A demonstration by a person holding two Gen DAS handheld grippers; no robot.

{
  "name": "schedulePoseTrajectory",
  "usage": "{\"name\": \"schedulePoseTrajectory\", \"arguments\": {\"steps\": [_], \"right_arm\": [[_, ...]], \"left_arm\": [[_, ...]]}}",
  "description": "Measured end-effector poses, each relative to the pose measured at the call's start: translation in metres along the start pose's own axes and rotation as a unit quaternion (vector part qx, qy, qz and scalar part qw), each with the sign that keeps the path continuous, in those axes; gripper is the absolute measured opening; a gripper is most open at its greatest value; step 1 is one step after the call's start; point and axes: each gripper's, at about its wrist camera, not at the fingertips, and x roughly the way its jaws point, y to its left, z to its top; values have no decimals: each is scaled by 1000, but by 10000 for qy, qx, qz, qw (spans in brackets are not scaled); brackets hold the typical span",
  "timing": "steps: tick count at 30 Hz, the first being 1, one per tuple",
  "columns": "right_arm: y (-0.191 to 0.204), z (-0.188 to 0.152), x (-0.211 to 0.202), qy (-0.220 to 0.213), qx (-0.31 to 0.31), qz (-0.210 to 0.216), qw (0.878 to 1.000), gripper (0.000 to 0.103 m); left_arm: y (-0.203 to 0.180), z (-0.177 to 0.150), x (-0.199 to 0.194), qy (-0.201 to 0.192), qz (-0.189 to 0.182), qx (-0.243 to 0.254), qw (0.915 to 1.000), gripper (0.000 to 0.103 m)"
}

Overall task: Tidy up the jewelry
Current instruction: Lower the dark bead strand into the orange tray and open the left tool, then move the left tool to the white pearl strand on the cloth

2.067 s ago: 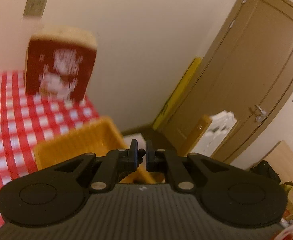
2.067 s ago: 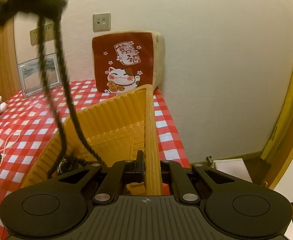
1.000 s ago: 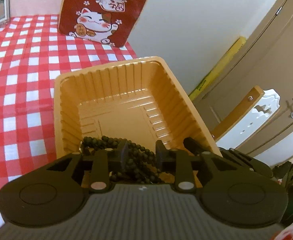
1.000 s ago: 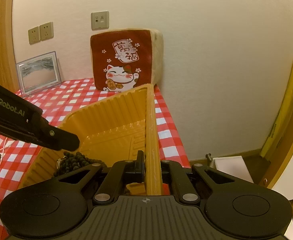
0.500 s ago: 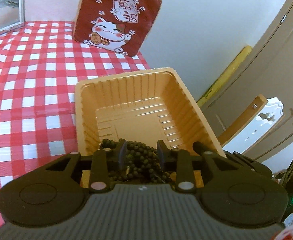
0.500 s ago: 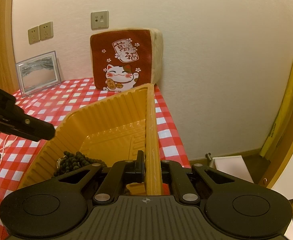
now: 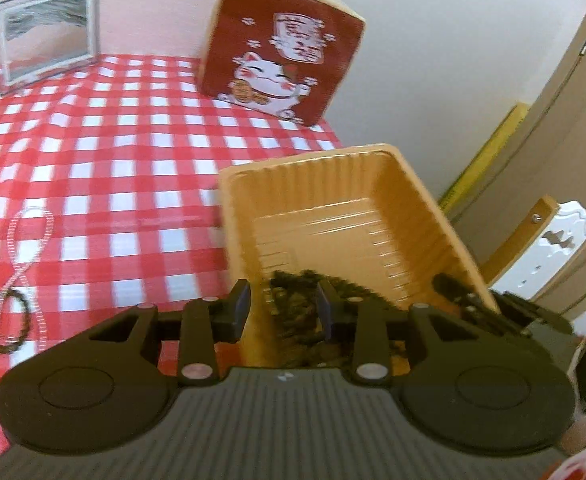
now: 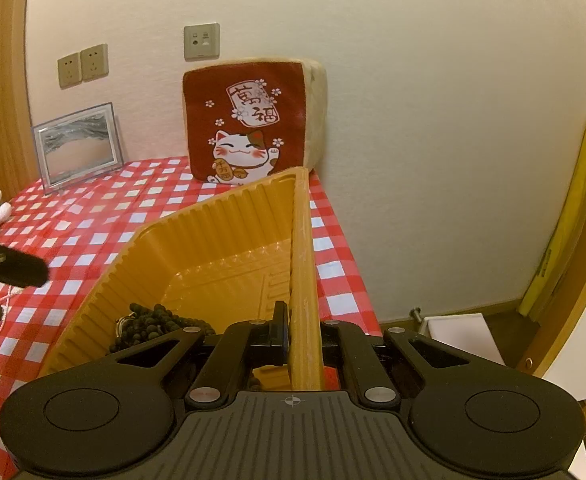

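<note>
Jewelry is split between two places: a heap of dark beads already lies in the near left corner of the orange tray, while a thin pale chain and a small dark bead bracelet are out on the red checked tablecloth, well to the left of the tray. Behind, a red cat cushion leans on the wall at the far edge, with a framed picture further left. The right gripper is pinching the tray's right wall near its near end, pads pressed tight on the plastic. The left gripper hangs over the tray's near left wall with its jaws spread and just widening, nothing between them but the wall and beads beneath, unclamped; the blur suggests it is travelling leftward. The risk I see is with the chain and bracelet: they overlap, so grabbing one could drag the other. The thin chain lies flat on cloth, and the pads may slide over it or pinch fabric. The light tray could tip if the right hand twists.
</note>
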Motion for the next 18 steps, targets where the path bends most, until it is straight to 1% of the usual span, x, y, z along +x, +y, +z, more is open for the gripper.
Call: {"name": "schedulePoseTrajectory", "arguments": {"steps": [7, 13, 18], "right_arm": [[0, 0, -2, 2, 0, -16, 10000, 5], [1, 2, -3, 20, -6, -58, 10000, 5], [1, 3, -4, 35, -5, -90, 10000, 5]], "left_arm": [[39, -15, -22, -196, 511, -102, 9984, 32], [72, -25, -38, -258, 918, -228, 9952, 32], [92, -31, -46, -278, 1221, -176, 9920, 32]]}}
